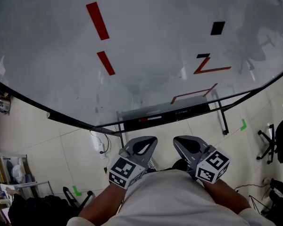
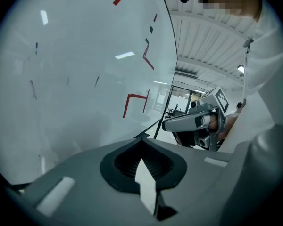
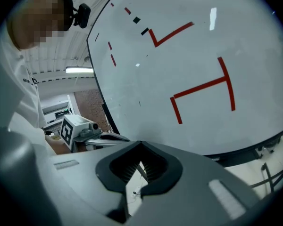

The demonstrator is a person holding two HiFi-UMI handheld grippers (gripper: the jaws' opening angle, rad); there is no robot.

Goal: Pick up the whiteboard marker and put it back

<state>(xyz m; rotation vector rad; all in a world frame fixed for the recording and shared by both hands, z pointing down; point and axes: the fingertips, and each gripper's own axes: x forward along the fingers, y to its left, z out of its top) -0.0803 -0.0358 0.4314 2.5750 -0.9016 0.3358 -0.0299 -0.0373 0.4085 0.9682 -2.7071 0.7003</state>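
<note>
A marker with a red end (image 1: 150, 119) lies on the dark tray (image 1: 198, 109) under the whiteboard (image 1: 146, 46), which carries red and black strokes. My left gripper (image 1: 148, 141) and right gripper (image 1: 181, 141) are held side by side close to the person's chest, below the tray and apart from it. In the left gripper view the left gripper (image 2: 142, 138) is shut with nothing in it, and the right gripper's body (image 2: 198, 121) shows beside it. In the right gripper view the right gripper (image 3: 140, 143) is likewise shut and empty.
The board's black stand leg (image 1: 222, 117) drops to the tiled floor. An office chair (image 1: 276, 142) stands at the right. Shelving and bags (image 1: 9, 173) crowd the lower left. A white device with a cable (image 1: 99, 145) hangs under the board's left part.
</note>
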